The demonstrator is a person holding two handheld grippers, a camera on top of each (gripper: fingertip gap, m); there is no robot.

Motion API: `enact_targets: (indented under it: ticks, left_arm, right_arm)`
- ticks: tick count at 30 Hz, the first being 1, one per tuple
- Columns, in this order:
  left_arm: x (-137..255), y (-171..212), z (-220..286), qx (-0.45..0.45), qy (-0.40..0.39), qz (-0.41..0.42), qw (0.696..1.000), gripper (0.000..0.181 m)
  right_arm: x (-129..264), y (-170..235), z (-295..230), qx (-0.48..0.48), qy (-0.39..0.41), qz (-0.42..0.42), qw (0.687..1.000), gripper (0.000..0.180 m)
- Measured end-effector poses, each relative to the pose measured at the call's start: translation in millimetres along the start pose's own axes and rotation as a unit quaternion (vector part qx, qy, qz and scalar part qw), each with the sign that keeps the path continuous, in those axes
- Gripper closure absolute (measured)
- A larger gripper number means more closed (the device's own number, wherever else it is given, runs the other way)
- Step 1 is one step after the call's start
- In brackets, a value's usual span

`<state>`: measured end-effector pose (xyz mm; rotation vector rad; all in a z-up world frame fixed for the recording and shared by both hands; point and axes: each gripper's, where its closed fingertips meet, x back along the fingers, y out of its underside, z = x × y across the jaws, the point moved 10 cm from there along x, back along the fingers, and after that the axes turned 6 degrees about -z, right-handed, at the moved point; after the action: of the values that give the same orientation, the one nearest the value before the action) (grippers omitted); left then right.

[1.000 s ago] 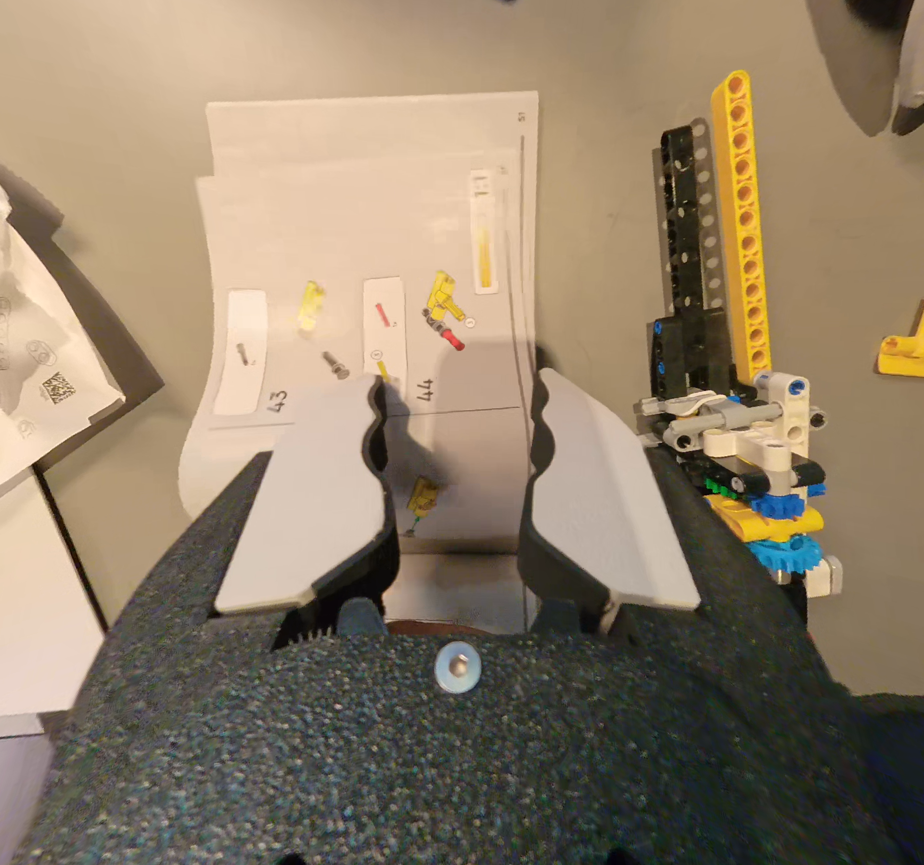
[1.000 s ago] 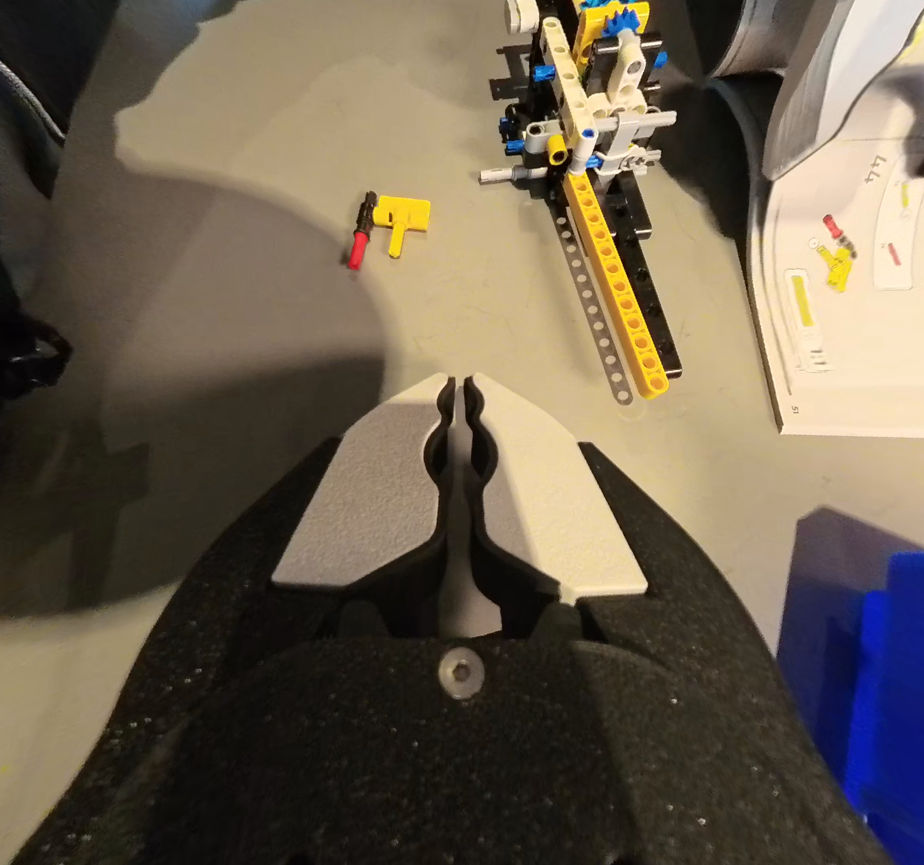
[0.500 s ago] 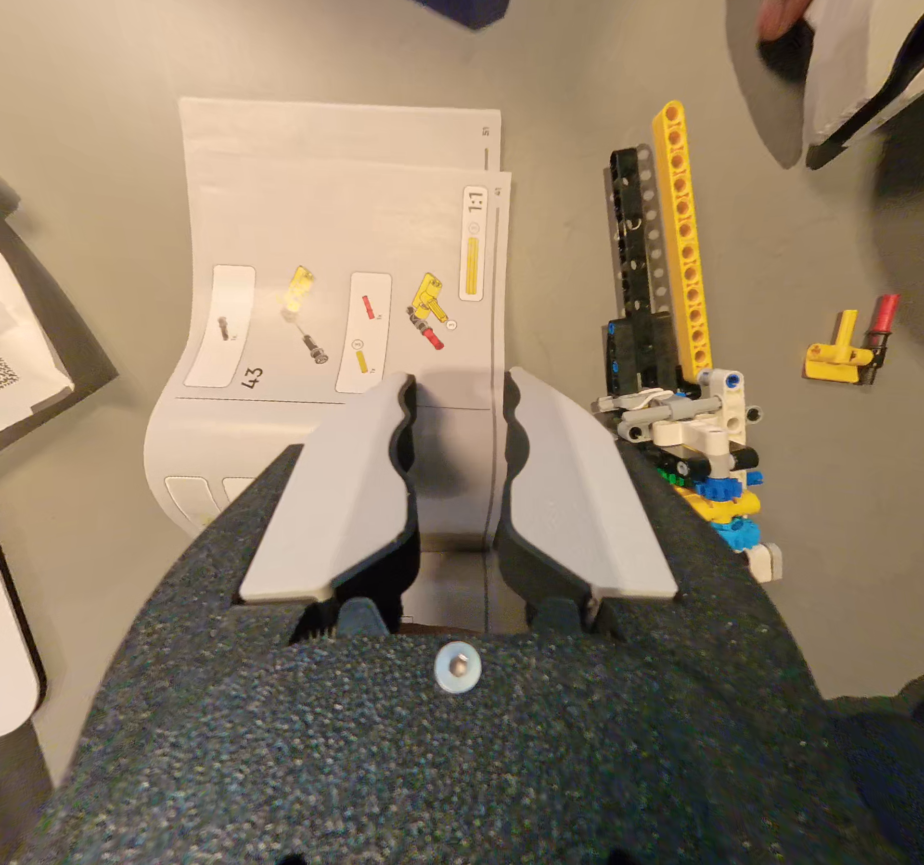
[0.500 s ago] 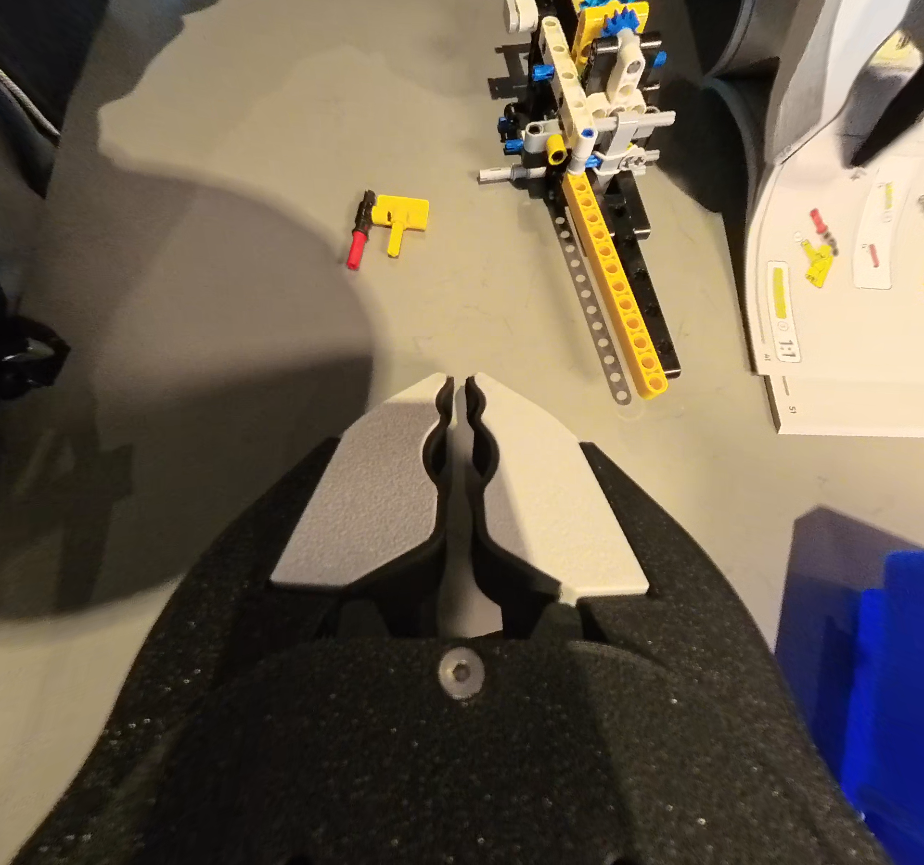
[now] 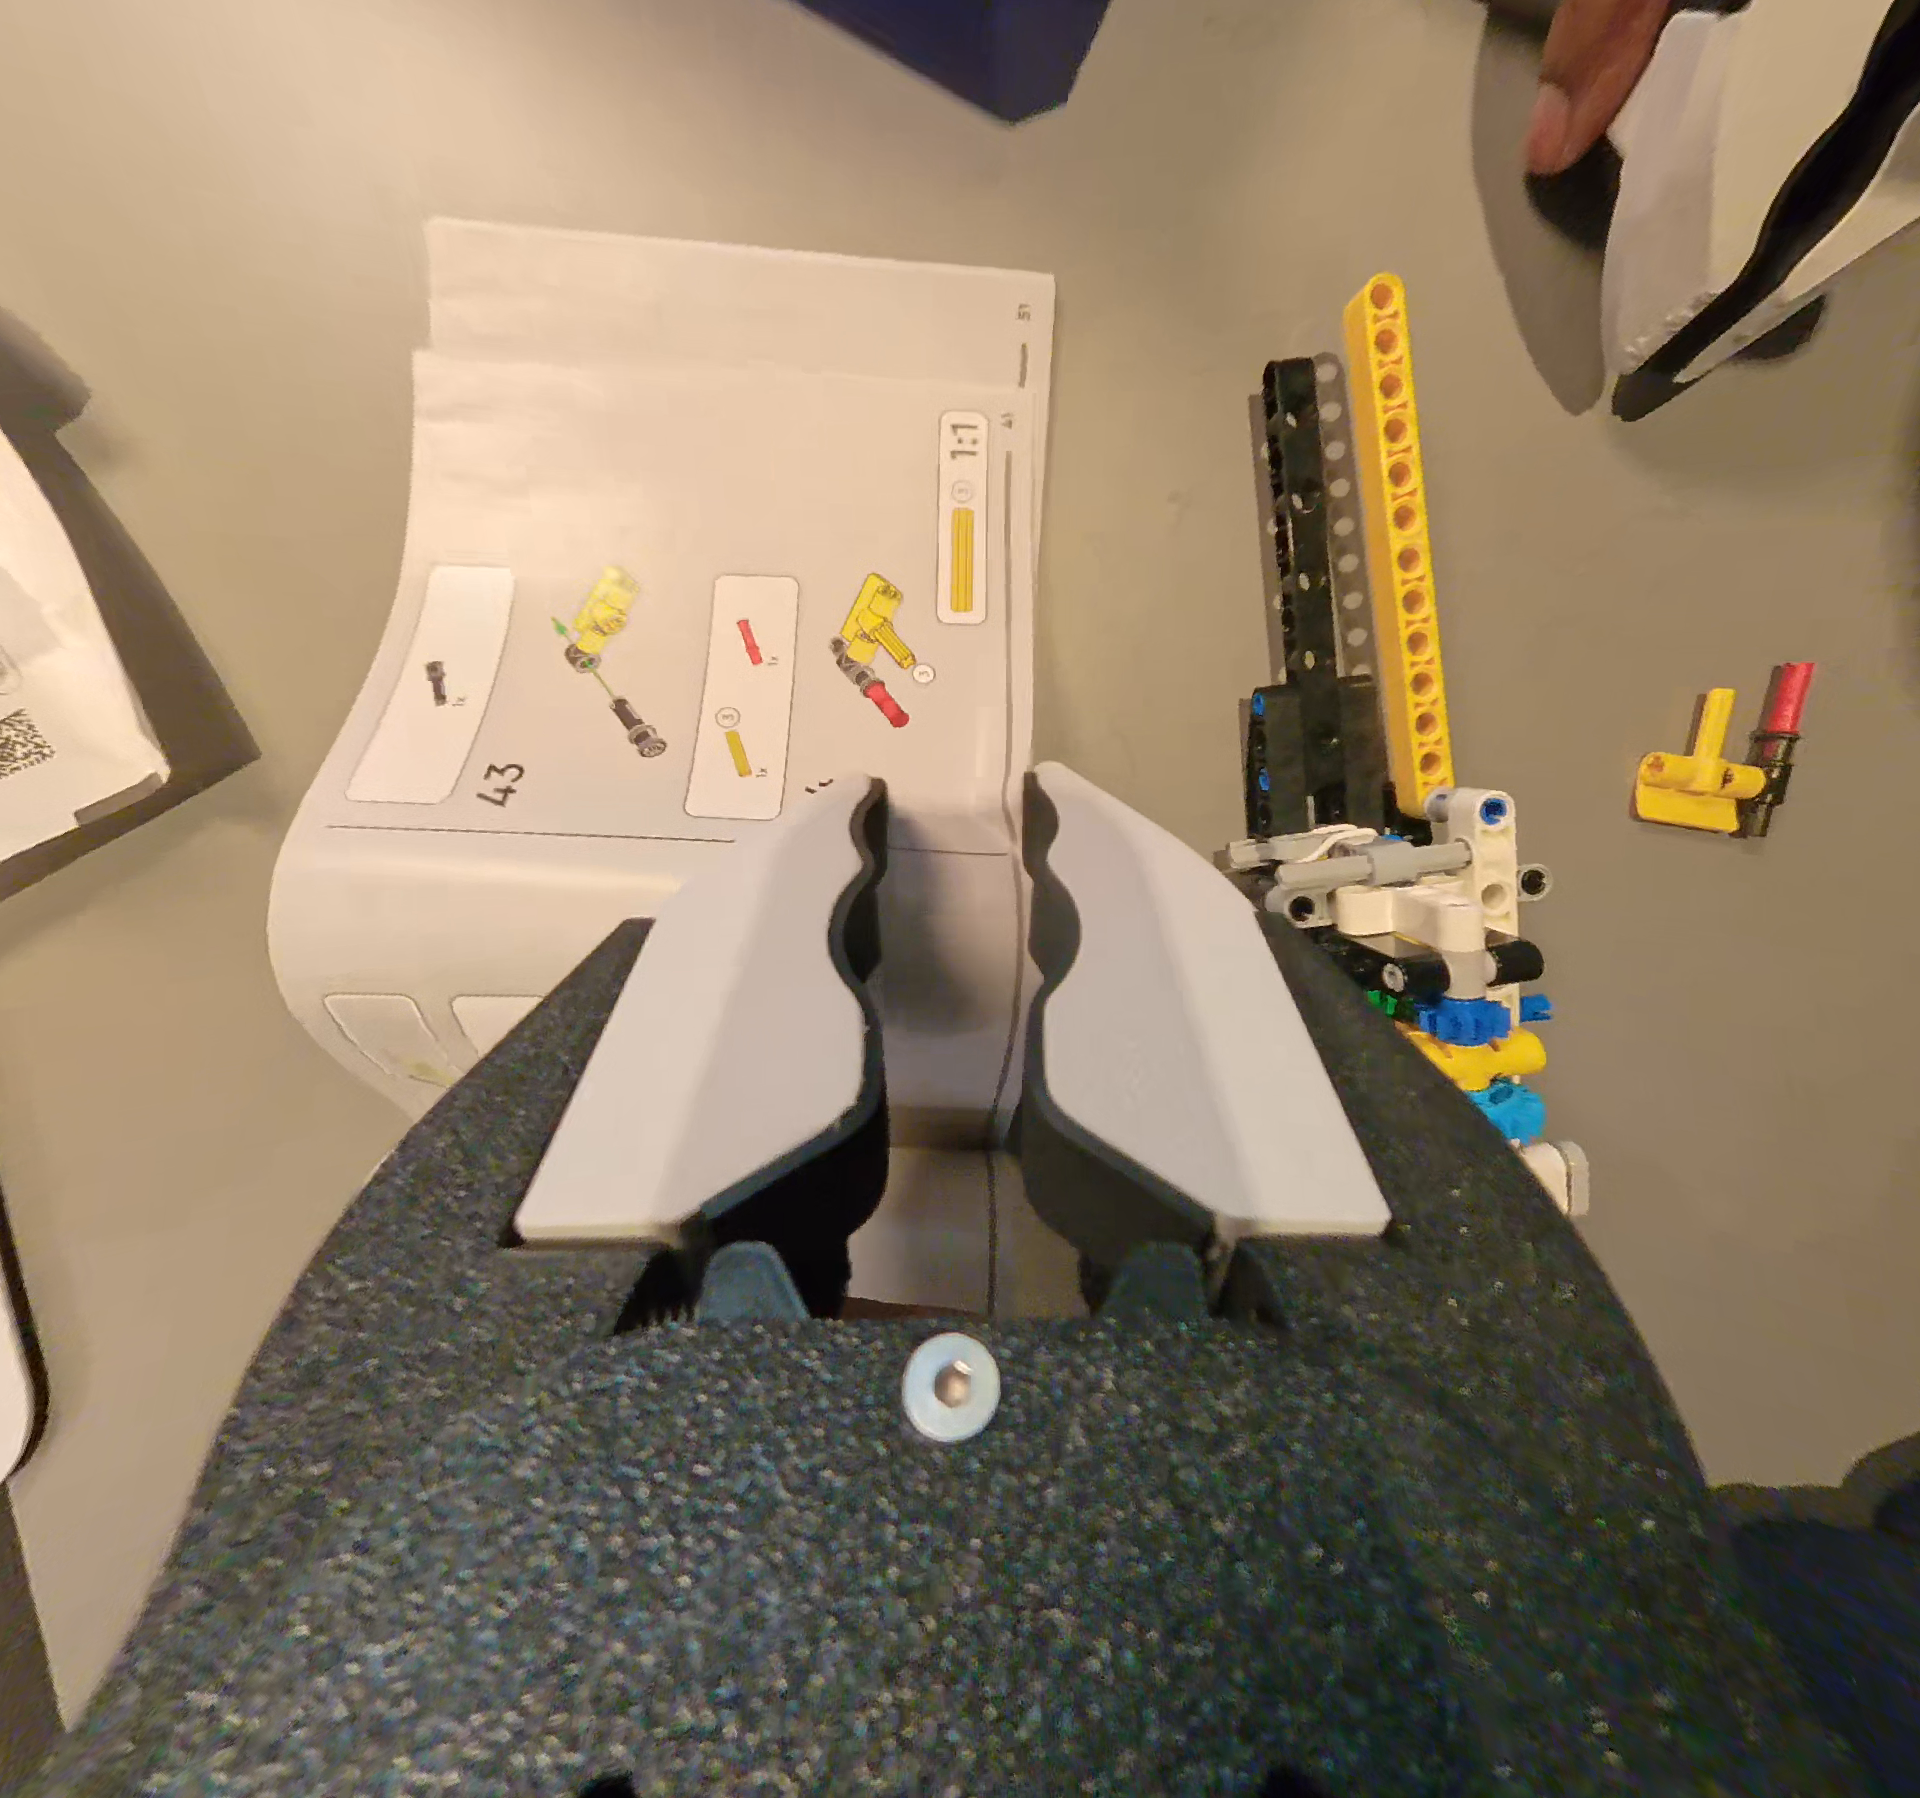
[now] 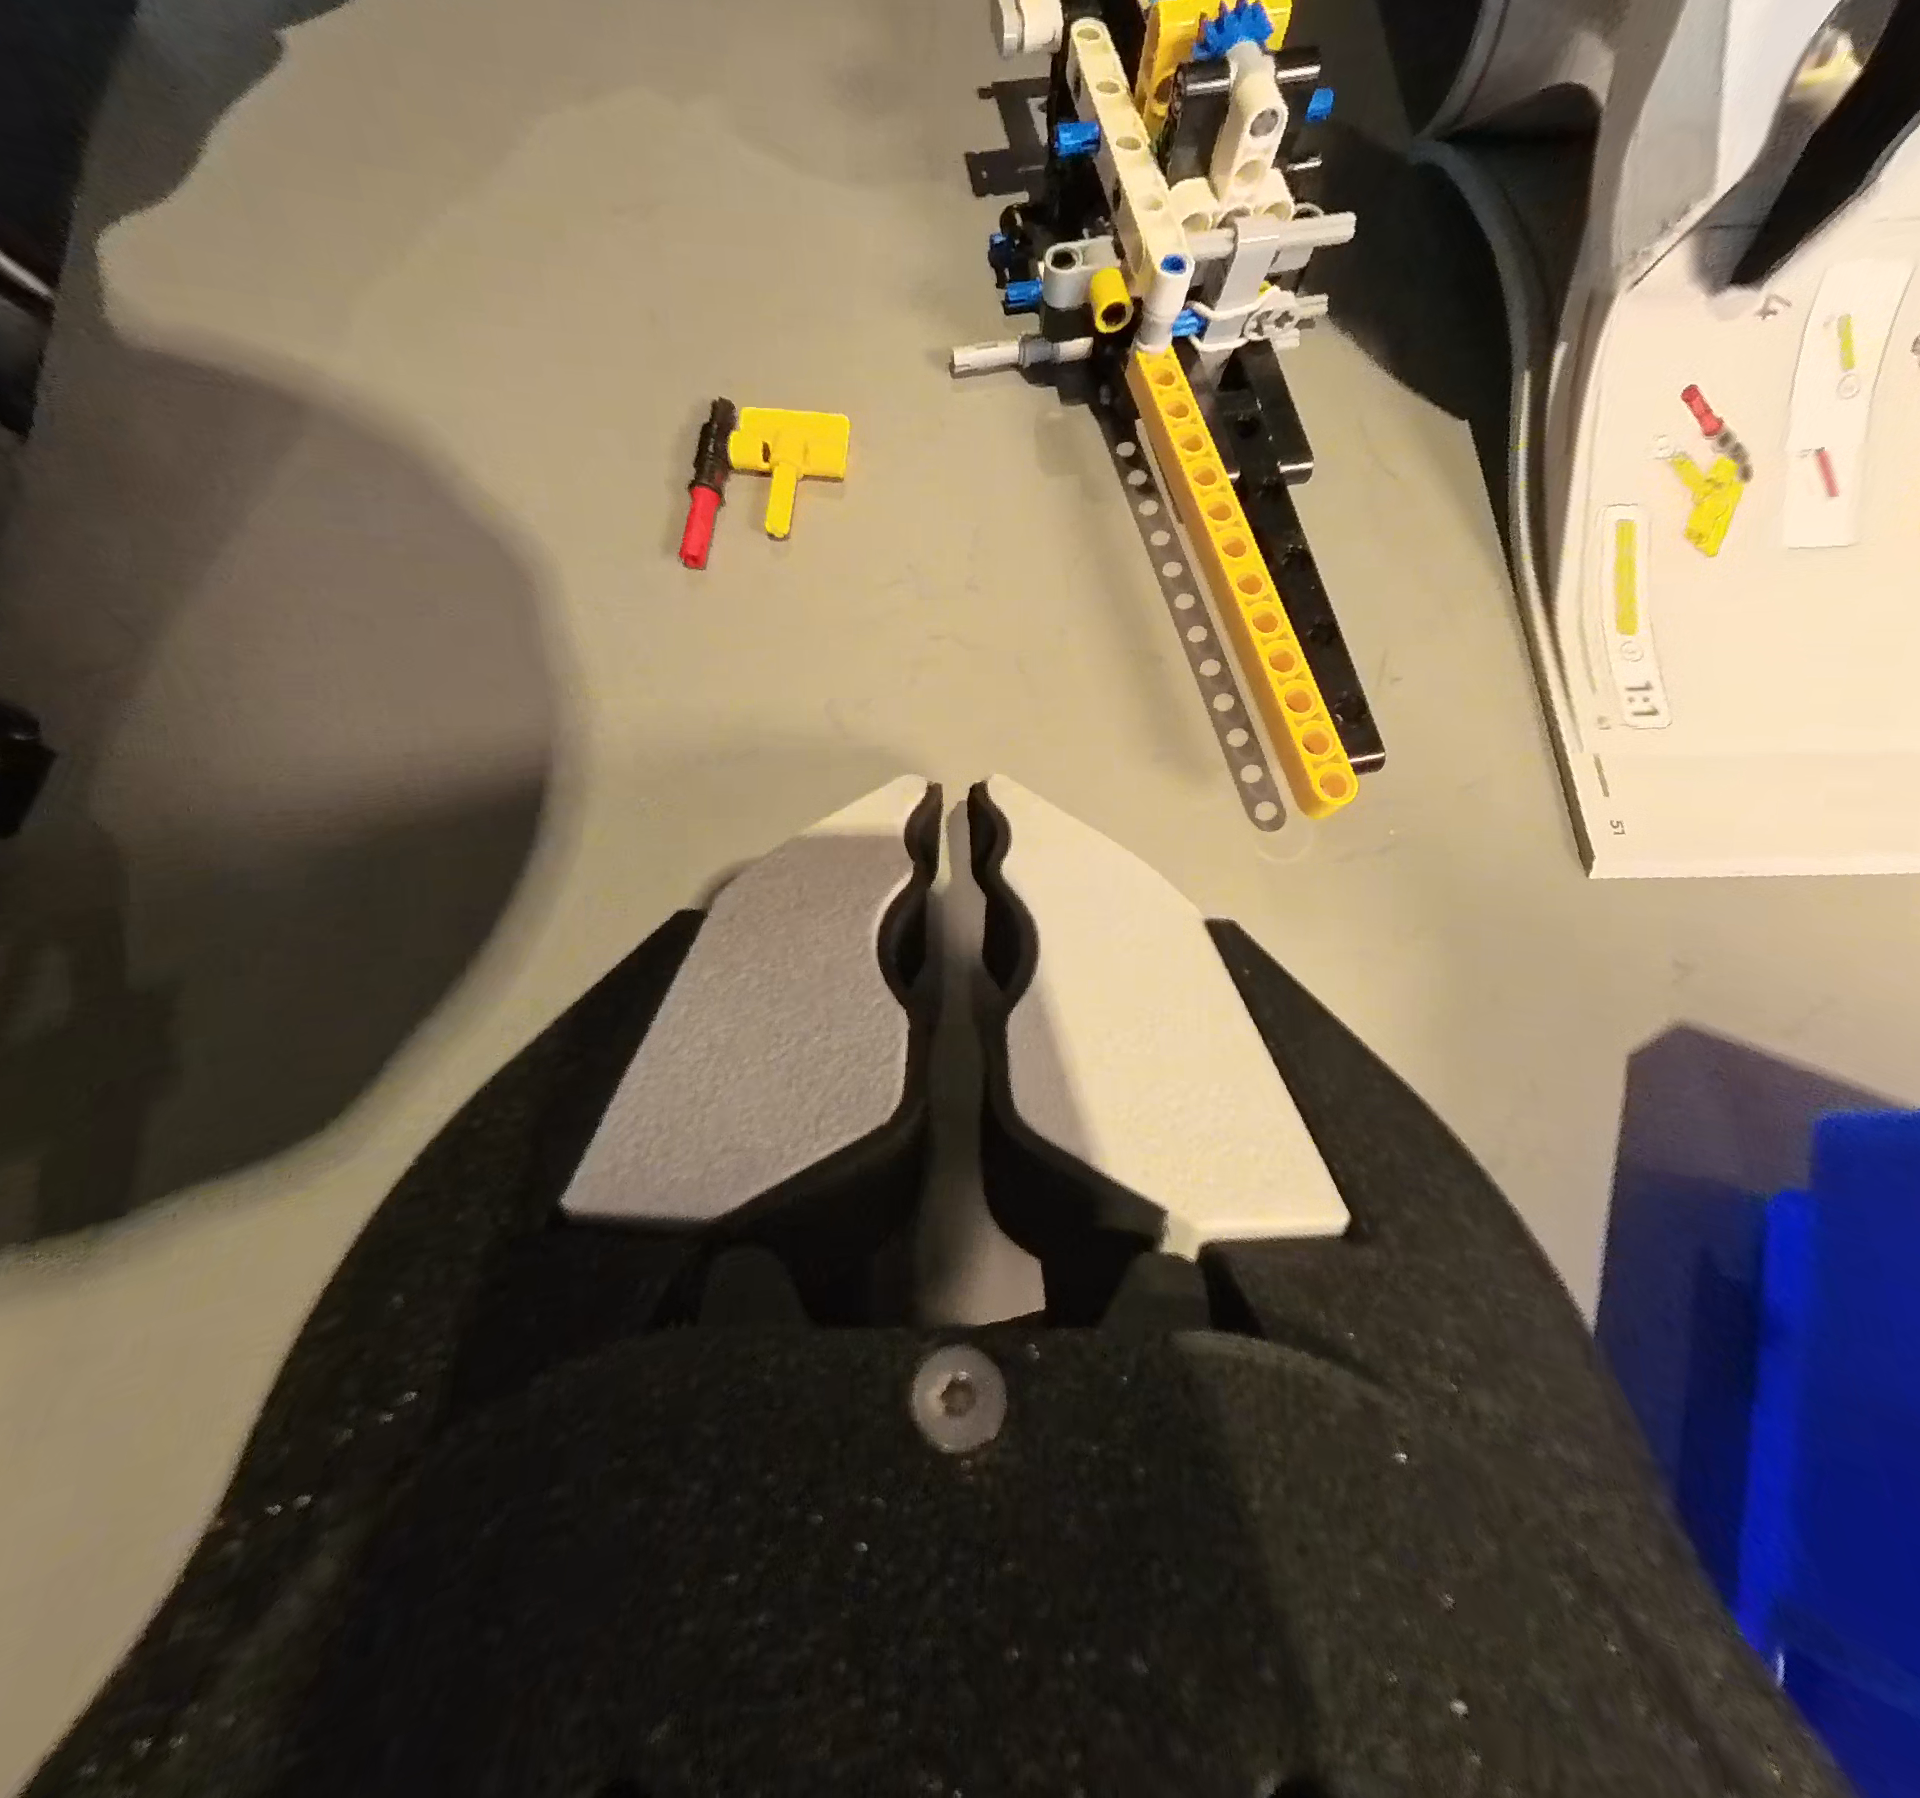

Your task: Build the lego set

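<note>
Narrowing its jaws yet empty above the instruction booklet [image 5: 727, 522], the left hand-held gripper [image 5: 954, 792] has drawn back, bringing into view the half-built model [image 5: 1382, 813] and small yellow piece [image 6: 788, 460] on the worktop [image 6: 520, 190] while the right hand-held gripper [image 6: 956, 798] hangs nearly closed.

Each gripper: speckled black foam-textured body [image 5: 935, 1592], two pale grey wavy-edged fingers [image 5: 727, 1021], one silver screw [image 5: 951, 1386] centred below.

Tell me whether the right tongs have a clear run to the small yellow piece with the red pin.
Probably yes. The right tongs are shut and empty, and bare table lies between them and the small yellow piece.
</note>
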<state>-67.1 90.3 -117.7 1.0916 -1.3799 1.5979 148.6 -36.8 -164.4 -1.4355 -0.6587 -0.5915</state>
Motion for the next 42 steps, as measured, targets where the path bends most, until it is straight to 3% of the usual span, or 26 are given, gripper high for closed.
enact_targets:
  ticks: [13, 25, 29, 37, 42]
  left_arm:
    - [8, 7, -3, 0.04, -0.024, 0.035, 0.998, 0.158]
    - [34, 4, 26, 0.034, -0.066, 0.076, 0.994, 0.156]
    - [43, 4, 39, 0.031, -0.079, 0.084, 0.993, 0.156]
    - [55, -3, 61, 0.011, -0.1, 0.094, 0.991, 0.155]
    - [56, -7, 66, -0.001, -0.105, 0.09, 0.99, 0.155]
  right_arm:
    - [-6, -3, -2, 0.017, 0.036, -0.033, 0.999, 0.174]
    - [16, -56, -14, 0.186, 0.119, -0.208, 0.953, 0.173]
    - [11, -69, -20, 0.281, 0.161, -0.285, 0.902, 0.174]
    - [5, -90, -31, 0.526, 0.255, -0.422, 0.693, 0.174]
    - [-4, -94, -39, 0.563, 0.246, -0.44, 0.654, 0.174]
